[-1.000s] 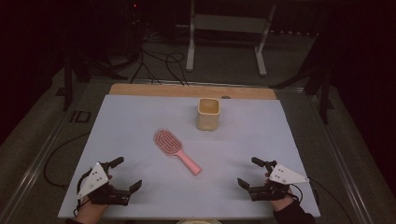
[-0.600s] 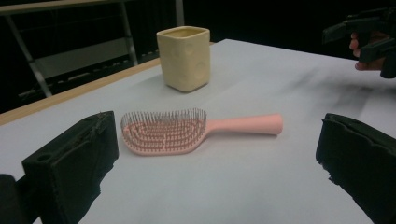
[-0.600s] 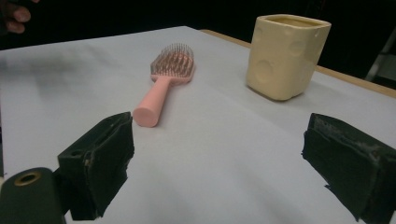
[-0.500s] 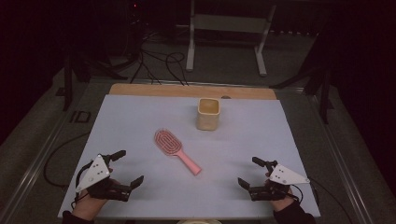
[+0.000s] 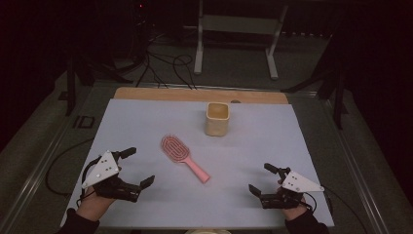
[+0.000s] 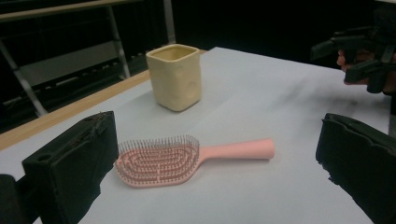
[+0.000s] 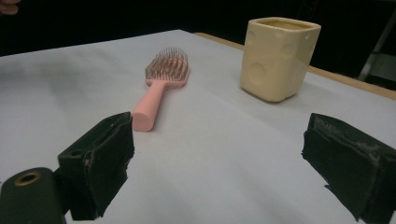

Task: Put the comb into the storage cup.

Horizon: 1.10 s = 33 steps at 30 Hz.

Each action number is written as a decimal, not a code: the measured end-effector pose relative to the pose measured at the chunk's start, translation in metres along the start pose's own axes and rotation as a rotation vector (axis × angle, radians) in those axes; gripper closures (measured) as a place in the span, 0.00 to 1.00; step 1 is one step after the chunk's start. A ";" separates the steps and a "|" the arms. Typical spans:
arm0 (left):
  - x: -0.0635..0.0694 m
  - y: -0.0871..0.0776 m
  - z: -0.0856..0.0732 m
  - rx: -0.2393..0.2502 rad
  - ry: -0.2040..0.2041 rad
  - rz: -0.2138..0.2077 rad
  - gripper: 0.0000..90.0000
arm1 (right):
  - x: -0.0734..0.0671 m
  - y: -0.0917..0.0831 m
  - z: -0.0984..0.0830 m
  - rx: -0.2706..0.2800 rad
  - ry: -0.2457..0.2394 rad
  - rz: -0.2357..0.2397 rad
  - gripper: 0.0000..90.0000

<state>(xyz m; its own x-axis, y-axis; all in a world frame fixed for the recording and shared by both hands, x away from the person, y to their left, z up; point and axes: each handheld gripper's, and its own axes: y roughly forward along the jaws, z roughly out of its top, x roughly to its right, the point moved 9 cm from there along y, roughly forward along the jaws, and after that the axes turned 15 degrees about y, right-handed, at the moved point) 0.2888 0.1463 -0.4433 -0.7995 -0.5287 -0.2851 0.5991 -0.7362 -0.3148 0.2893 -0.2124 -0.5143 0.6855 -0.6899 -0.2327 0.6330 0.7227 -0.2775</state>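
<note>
Your table (image 5: 146, 122) carries a pale sheet with a wooden strip bare along its far edge. A pink hairbrush (image 5: 184, 157) lies flat, bristles up, ahead of and between your claws. A cream square cup (image 5: 216, 118) stands upright beyond it.

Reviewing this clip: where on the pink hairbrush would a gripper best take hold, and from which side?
Probably the handle of the pink hairbrush. It lies flat, bristles up, its narrow handle pointing toward the right gripper, whose jaws stand open. Come down from above with the jaws across the handle; the wide bristled head looks harder to clamp.
</note>
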 end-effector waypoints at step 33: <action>0.012 0.097 0.029 -0.188 -0.047 -0.154 0.04 | -0.001 -0.001 0.002 0.018 0.008 -0.009 0.10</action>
<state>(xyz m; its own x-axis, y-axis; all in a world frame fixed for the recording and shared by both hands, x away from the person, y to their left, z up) 0.3364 0.0568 -0.4513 -0.8805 -0.4388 -0.1793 0.4640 -0.7206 -0.5152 0.2893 -0.2123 -0.5118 0.6771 -0.6963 -0.2380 0.6452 0.7173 -0.2631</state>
